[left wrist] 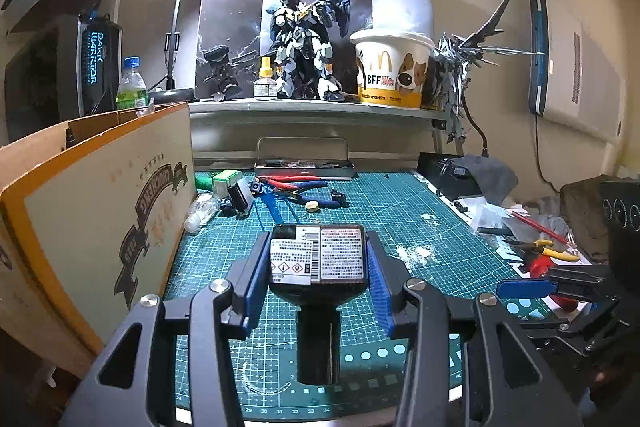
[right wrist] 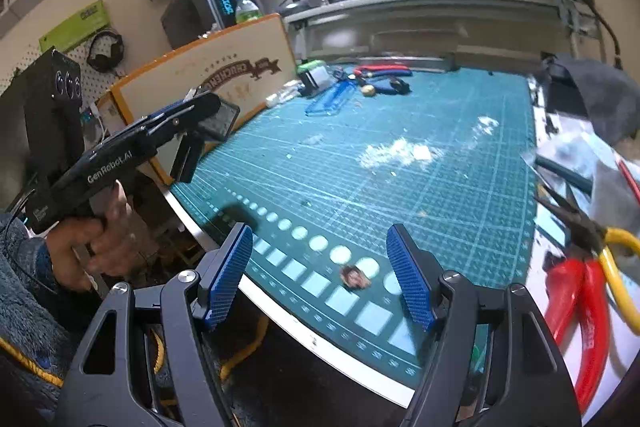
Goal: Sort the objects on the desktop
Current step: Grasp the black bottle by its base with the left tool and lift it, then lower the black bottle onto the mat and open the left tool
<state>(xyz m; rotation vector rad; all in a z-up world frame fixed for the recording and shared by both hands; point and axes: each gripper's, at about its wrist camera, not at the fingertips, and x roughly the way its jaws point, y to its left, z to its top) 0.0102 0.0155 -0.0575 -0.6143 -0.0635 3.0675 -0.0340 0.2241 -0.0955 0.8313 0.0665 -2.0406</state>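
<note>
The bench [left wrist: 400, 211], covered by a green cutting mat [right wrist: 400, 187], is being overlooked by both cameras, with a cardboard box [left wrist: 100, 211] standing along its left edge. Above the back of the mat, a shelf [left wrist: 320, 107] is being occupied by a robot model [left wrist: 300, 47] and a paper bucket [left wrist: 392, 67].

A black bottle [left wrist: 318, 267] with white labels is being gripped by the left gripper [left wrist: 318, 267]: its jaws are clenched on the bottle's two sides, the blue pads [left wrist: 256, 283] pressed against the body and the dark cap pointing back toward the camera. The bottle is being held clear above the near part of the mat, beside the box.

The right gripper [right wrist: 322, 279] is being held with its jaws released and wide apart; nothing is between them, only the mat's near edge below.

Red and yellow pliers [right wrist: 588, 307] are lying at the right, and blue and red cutters [left wrist: 292, 187] near an open tin [left wrist: 304, 163] at the back.
</note>
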